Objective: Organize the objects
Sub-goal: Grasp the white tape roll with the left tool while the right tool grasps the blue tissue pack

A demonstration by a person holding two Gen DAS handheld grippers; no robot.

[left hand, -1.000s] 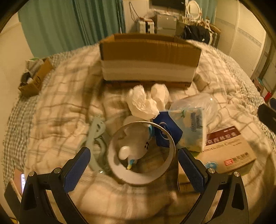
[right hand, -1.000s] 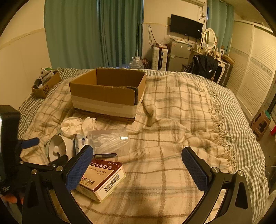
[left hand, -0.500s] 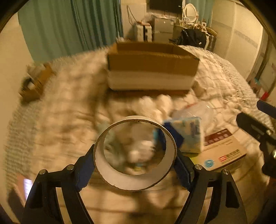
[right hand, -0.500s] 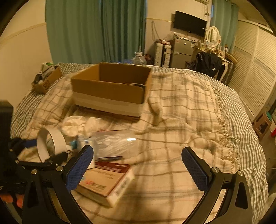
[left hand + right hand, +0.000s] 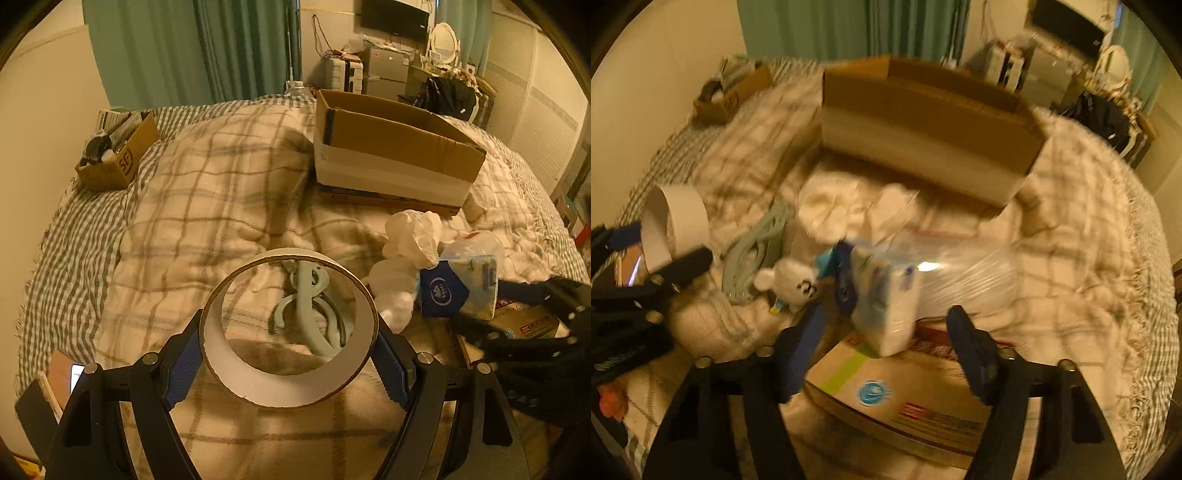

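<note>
Both wrist views toward cardboard box

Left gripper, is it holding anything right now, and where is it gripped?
Yes. The left gripper is shut on the tape roll, its pads pressing the roll's outer wall on opposite sides. The right gripper is open, holding nothing.
</note>
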